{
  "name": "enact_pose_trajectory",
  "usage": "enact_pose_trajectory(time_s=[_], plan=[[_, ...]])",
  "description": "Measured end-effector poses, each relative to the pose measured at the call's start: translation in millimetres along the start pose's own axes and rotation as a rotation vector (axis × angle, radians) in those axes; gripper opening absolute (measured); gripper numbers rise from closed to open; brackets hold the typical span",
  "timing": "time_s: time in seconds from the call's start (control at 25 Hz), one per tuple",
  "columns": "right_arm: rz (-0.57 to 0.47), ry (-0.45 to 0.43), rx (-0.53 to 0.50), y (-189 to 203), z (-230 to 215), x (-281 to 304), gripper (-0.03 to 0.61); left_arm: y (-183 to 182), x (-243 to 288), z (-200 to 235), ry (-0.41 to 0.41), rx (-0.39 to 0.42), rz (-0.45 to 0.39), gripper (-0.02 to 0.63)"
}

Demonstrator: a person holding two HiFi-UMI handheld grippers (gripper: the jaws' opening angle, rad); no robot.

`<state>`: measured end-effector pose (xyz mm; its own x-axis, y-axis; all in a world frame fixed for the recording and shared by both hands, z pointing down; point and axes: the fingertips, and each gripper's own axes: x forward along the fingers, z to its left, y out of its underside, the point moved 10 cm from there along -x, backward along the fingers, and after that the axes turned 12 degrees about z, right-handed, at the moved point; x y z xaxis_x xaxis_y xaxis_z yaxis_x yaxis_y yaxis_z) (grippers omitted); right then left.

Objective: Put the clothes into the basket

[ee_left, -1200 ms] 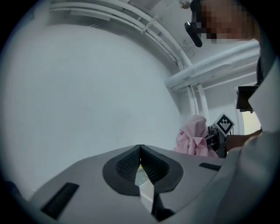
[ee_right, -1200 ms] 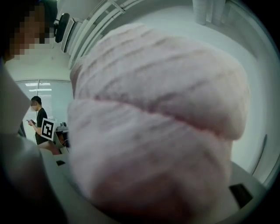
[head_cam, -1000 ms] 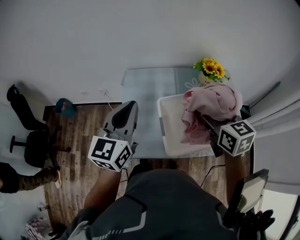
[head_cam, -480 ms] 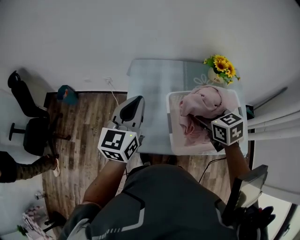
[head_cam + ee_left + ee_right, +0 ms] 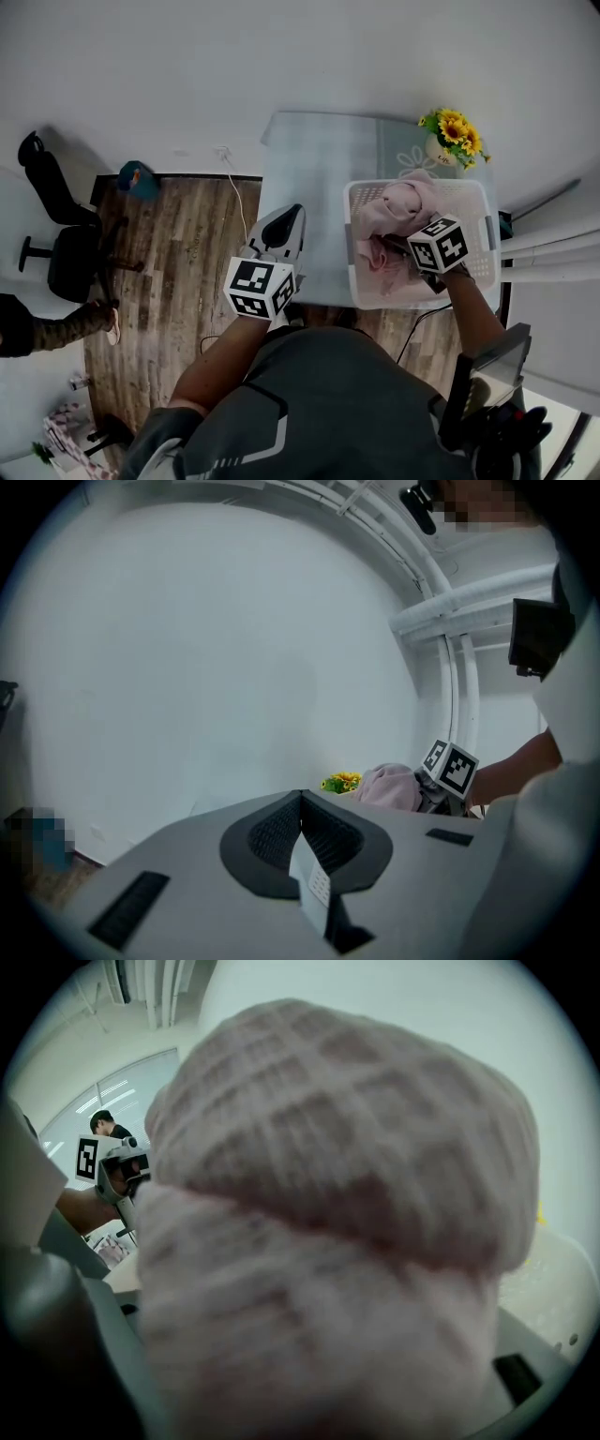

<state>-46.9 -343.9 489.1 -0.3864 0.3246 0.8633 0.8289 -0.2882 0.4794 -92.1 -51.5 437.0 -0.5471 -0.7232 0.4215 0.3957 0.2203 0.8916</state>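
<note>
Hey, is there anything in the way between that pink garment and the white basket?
Nothing visible does. The right tool holds the pink garment over the open basket, lower folds inside it; the sunflowers stand beyond its far corner.

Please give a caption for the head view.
Right gripper holds a pink garment in the white basket; left gripper shut.

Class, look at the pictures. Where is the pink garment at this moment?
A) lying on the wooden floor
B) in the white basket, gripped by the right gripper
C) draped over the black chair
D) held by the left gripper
B: the pink garment sits bunched inside the white basket, and its knit fills the right gripper view, wrapped over the jaws of the right gripper.
</note>
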Motion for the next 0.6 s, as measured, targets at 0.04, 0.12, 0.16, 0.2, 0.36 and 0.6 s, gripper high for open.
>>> enact_pose_trajectory(time_s=[0.04, 0.12, 0.16, 0.2, 0.36, 0.6], plan=[[0.010, 0.002, -0.009, 1, 0, 3, 0.353, 3, 0, 0, 0.000, -0.004, 0.006, 0.009], [0.035, 0.007, -0.031, 3, 1, 9, 0.353, 9, 0, 1, 0.002, -0.011, 0.017, 0.009], [0.049, 0.008, -0.038, 5, 1, 12, 0.353, 10, -1, 1, 0.004, -0.012, 0.021, 0.008], [0.062, 0.007, -0.042, 7, 1, 15, 0.353, 12, -1, 1, 0.006, -0.012, 0.024, 0.009], [0.123, -0.010, -0.045, 16, 2, 32, 0.353, 14, -1, 0, 0.013, -0.010, 0.028, 0.008], [0.241, -0.023, -0.052, 27, 0, 60, 0.353, 15, -5, -1, 0.014, -0.008, 0.028, 0.009]])
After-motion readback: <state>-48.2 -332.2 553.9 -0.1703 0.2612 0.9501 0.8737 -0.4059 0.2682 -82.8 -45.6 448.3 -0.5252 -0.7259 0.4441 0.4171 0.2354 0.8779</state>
